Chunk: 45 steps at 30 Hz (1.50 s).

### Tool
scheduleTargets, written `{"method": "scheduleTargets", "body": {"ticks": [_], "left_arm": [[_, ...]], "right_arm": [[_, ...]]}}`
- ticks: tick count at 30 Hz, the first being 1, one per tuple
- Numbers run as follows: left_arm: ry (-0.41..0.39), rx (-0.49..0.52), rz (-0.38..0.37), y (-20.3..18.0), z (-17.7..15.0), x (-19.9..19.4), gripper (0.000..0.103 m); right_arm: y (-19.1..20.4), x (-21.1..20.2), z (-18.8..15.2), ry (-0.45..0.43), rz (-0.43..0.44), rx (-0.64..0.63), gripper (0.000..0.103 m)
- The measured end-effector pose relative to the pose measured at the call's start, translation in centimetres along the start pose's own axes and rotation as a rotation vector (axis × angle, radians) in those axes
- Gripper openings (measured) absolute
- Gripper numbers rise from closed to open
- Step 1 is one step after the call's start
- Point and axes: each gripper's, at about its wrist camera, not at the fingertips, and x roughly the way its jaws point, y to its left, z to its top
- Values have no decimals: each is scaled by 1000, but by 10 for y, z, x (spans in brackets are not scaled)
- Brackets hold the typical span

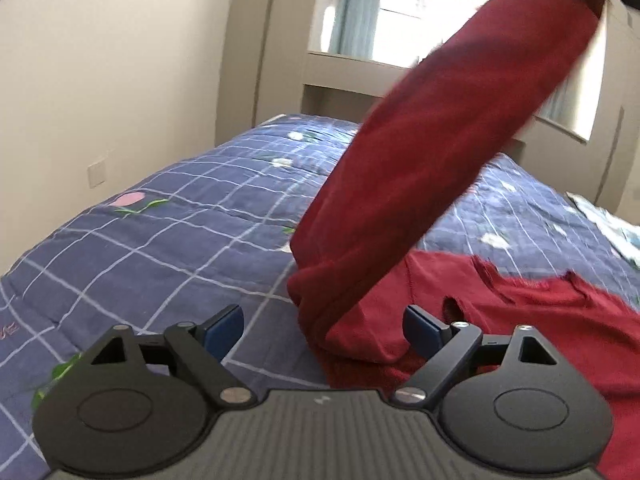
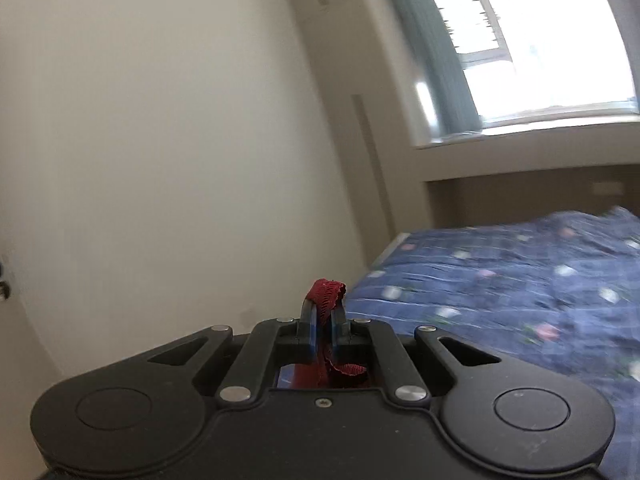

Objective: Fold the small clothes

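Over the blue checked quilt [image 1: 160, 236] the left gripper [image 1: 324, 328] hung with its blue-padded jaws spread wide, nothing between them. No brand or readable lettering showed, only a faint stitched mark at the quilt's edge, too small to read. Just beyond those jaws the dark red garment [image 1: 420, 168] lay partly on the quilt, a soft knit with a frayed edge. One long stretch rose steeply from the quilt toward the window [image 1: 404, 4]. The right gripper [image 2: 323, 320], well above the quilt, was pinched tight on a ribbed red edge of the garment.
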Motion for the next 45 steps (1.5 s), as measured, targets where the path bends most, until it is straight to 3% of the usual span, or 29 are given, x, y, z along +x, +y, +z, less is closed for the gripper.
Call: {"method": "scheduleTargets", "body": {"ticks": [5,10,16,19,23,27,29,31,34,37,41,45], "left_arm": [[46,63,-62,2,-11,-5,91],[100,78,-108,13,-20,-16,92],[89,-79,-167,39,0,-14,97],[109,-214,-203,56,25,12,97],[198,-309,-212,70,48,64,95],[287,-353,-226,76,54,106,80],[297,-358,-228,74,55,112,67],[302,-326,-256,68,59,115,6],[258,-246,-246,57,68,107,6],[182,-167,-239,48,75,94,5],[241,-101,-200,42,73,112,5],[272,-113,-194,41,65,133,7]], "right_arm": [[-72,-41,-69,63,-163,83,6],[-134,-43,-150,199,-295,199,6],[-157,-41,-192,228,-315,282,6],[-160,-41,-194,221,-309,295,6],[-160,-45,-191,222,-302,306,6],[-161,-48,-195,223,-297,311,6],[-161,-48,-196,223,-295,309,6],[-161,-48,-196,222,-296,310,6],[-160,-53,-195,211,-288,328,6],[-163,-66,-190,185,-258,426,6],[-174,-85,-187,175,-230,616,6],[-192,-74,-198,247,-297,679,6]]}}
